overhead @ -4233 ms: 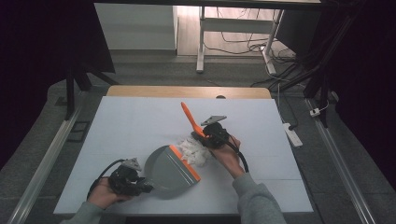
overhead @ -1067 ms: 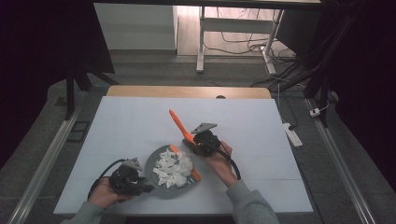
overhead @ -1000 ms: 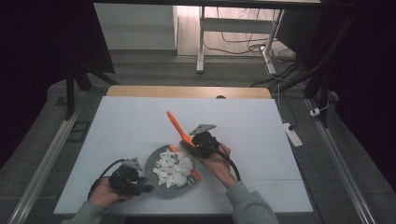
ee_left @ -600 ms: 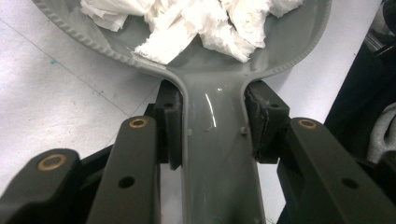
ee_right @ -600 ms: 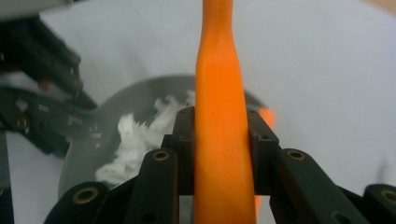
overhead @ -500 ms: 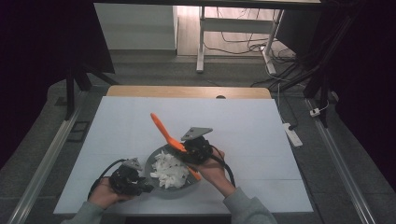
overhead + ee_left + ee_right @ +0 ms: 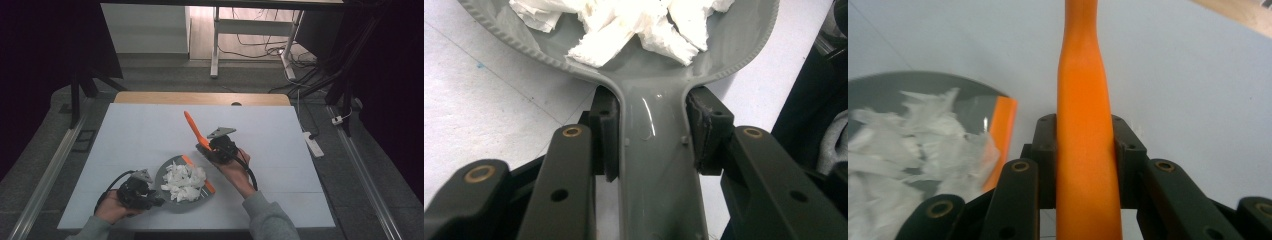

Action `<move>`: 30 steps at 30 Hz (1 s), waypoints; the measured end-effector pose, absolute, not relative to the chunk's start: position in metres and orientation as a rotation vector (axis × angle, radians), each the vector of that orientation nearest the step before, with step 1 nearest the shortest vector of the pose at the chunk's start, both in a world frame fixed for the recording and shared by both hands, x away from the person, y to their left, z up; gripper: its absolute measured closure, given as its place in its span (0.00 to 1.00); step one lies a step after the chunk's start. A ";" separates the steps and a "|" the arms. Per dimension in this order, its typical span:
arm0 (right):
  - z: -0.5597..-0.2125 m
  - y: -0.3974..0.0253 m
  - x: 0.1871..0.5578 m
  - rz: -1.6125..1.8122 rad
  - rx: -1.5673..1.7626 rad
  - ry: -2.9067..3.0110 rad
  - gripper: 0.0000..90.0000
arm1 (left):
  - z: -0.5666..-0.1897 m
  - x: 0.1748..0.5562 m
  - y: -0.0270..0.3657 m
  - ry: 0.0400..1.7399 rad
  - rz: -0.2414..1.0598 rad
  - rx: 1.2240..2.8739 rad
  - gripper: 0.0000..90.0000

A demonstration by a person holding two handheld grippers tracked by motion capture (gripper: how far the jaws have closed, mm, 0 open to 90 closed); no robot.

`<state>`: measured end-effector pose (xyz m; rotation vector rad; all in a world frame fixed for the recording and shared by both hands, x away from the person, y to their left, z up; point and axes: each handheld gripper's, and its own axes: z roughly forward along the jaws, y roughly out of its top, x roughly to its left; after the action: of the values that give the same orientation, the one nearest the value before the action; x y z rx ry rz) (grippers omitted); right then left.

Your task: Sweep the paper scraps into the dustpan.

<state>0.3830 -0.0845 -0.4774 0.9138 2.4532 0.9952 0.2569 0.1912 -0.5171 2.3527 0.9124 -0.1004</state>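
A grey dustpan (image 7: 164, 174) with an orange lip (image 7: 200, 176) lies at the table's front, and a heap of torn white paper (image 7: 184, 180) rests in it. My left gripper (image 7: 146, 197) is shut on the dustpan's handle (image 7: 656, 165), pads (image 7: 605, 135) pressed on both sides, with the paper (image 7: 634, 25) just ahead. My right gripper (image 7: 214, 150) hovers just right of the pan, shut on an orange brush handle (image 7: 192, 127) that slants up and to the far left. In the right gripper view the handle (image 7: 1085, 125) runs between the jaws, with pan (image 7: 898, 87) and paper (image 7: 913, 145) at left.
The white table top (image 7: 125, 135) stretches wide on the left and far side. A wooden strip (image 7: 200, 98) edges its far side. A white power strip (image 7: 314, 144) lies off the table's right edge, and metal rails run along both sides.
The paper that lay at the pan's lip is now inside the pan. My right gripper swept left over the pan with the brush, then drew back right and farther. The left gripper stayed put.
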 end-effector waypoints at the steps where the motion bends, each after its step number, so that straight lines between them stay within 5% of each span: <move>1: -0.481 -0.083 0.385 0.979 0.914 2.458 0.78 | -0.517 0.257 0.191 0.913 -0.100 2.352 0.69; 21: -0.477 -0.034 0.316 1.138 0.720 2.558 0.78 | -0.517 0.256 0.190 0.920 -0.099 2.348 0.69; 30: -0.460 -0.056 0.327 1.188 0.795 2.451 0.78 | -0.518 0.256 0.190 0.917 -0.102 2.348 0.69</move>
<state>0.3266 -0.0559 -0.4599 0.7945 2.4514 1.1876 0.2564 0.1903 -0.5180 2.3480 0.9171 -0.1021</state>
